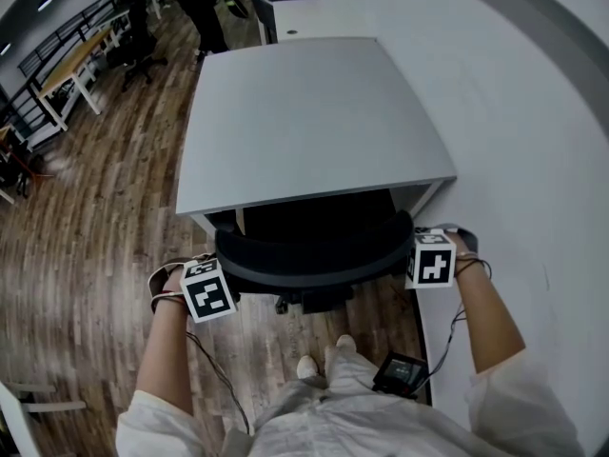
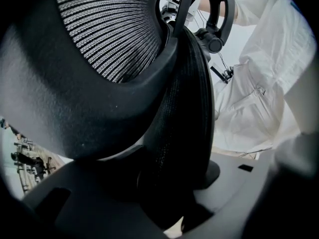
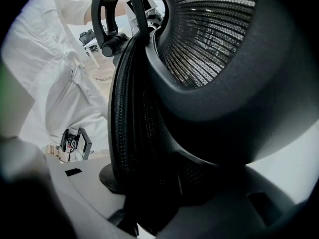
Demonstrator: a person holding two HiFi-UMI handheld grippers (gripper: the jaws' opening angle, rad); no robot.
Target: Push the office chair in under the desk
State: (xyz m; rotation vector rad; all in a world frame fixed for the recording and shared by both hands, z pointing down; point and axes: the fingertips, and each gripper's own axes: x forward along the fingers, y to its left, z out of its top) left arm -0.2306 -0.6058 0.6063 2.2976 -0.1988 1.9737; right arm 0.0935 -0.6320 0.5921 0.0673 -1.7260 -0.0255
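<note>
The black office chair [image 1: 314, 250] stands at the near edge of the grey desk [image 1: 304, 122], its seat hidden beneath the desktop and its curved backrest just outside the edge. My left gripper [image 1: 221, 267] is shut on the backrest's left end, and my right gripper [image 1: 413, 248] is shut on its right end. In the left gripper view the mesh backrest edge [image 2: 179, 108] runs between the jaws of the left gripper [image 2: 172, 193]. The right gripper view shows the same mesh edge [image 3: 134, 113] clamped in the right gripper [image 3: 149, 193].
A white curved wall or counter [image 1: 514, 112] runs close along the desk's right side. Wooden floor [image 1: 86, 236] lies to the left. At the far back left are other desks and chairs [image 1: 133, 46] and a standing person [image 1: 205, 8].
</note>
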